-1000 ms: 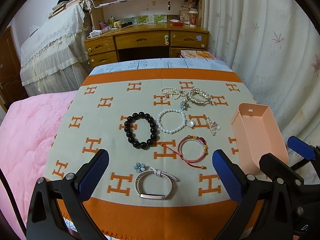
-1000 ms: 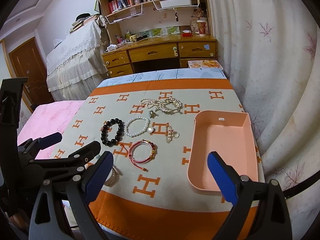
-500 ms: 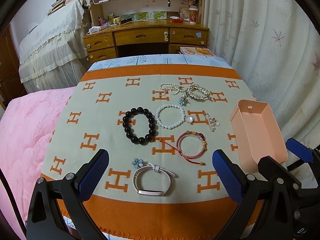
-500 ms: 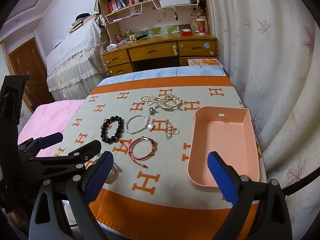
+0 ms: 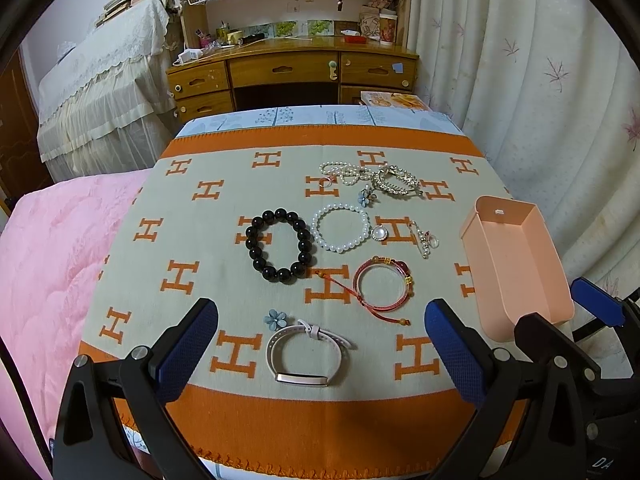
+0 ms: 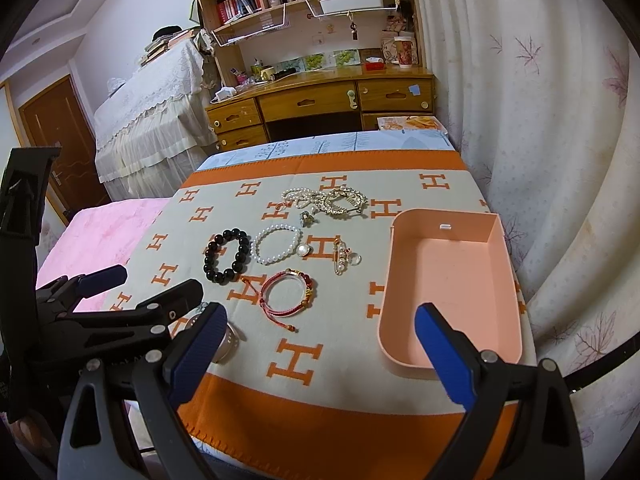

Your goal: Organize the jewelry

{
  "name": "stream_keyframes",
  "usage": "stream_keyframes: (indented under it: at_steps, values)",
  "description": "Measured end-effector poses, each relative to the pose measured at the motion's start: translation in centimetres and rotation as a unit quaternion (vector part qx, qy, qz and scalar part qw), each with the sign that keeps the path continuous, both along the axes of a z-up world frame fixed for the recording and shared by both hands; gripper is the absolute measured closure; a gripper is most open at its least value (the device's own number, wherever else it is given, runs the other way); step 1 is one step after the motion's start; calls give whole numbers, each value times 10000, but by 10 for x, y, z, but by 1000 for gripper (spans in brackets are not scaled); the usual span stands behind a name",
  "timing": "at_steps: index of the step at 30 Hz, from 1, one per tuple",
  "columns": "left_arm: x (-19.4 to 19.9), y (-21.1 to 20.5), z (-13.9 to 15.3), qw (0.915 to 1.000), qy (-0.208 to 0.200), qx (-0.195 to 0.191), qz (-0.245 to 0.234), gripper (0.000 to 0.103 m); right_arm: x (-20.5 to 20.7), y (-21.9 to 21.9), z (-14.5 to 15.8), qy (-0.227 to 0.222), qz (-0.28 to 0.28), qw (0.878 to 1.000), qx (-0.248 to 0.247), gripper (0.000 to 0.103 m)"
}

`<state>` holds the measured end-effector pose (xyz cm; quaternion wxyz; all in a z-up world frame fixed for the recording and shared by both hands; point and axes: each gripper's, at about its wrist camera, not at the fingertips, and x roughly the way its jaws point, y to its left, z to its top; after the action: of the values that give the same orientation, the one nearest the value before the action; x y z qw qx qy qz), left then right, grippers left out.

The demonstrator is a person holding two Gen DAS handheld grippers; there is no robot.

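Observation:
Several pieces of jewelry lie on an orange-and-beige H-pattern blanket [image 5: 188,240]: a black bead bracelet [image 5: 279,245], a white pearl bracelet [image 5: 340,228], a red cord bracelet [image 5: 383,289], a pink wristband [image 5: 306,356] with a blue flower charm [image 5: 276,318], and a pearl-and-rhinestone cluster [image 5: 380,178]. An empty pink tray [image 6: 452,292] sits at the right. My left gripper [image 5: 320,352] is open above the near edge, over the wristband. My right gripper [image 6: 316,352] is open near the tray's front; it also shows in the left wrist view [image 5: 560,320].
A pink quilt [image 5: 48,272] lies to the left of the blanket. A wooden desk with shelves [image 5: 296,68] stands beyond the bed. A curtain [image 5: 540,92] hangs along the right side. A book [image 5: 394,101] lies at the far right corner.
Both grippers have drawn back and risen a little; the jewelry and tray sit farther away in both views. Nothing on the blanket has moved.

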<state>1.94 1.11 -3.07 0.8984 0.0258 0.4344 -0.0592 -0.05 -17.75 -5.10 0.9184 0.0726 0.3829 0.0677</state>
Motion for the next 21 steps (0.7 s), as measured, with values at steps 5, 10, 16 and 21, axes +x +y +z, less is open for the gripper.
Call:
stream_keyframes:
  at_steps: [5,10,16,21]
  values:
    - [-4,1,-1,10000,-16,-7,11,1,0,0,0,-8,3,10000,1,7]
    - [-7,5,0,10000,-30,-35,5,1,-3,2,-3,-37,19,10000,-22,7]
    - [-9,12,3,9994,-82,-341,-78,1,-8,15,1,-96,78,9999,-81,7]
    - [-8,20,14,9987,-216,-452,-67,1,-4,17,9,-123,181,9997,-141,7]
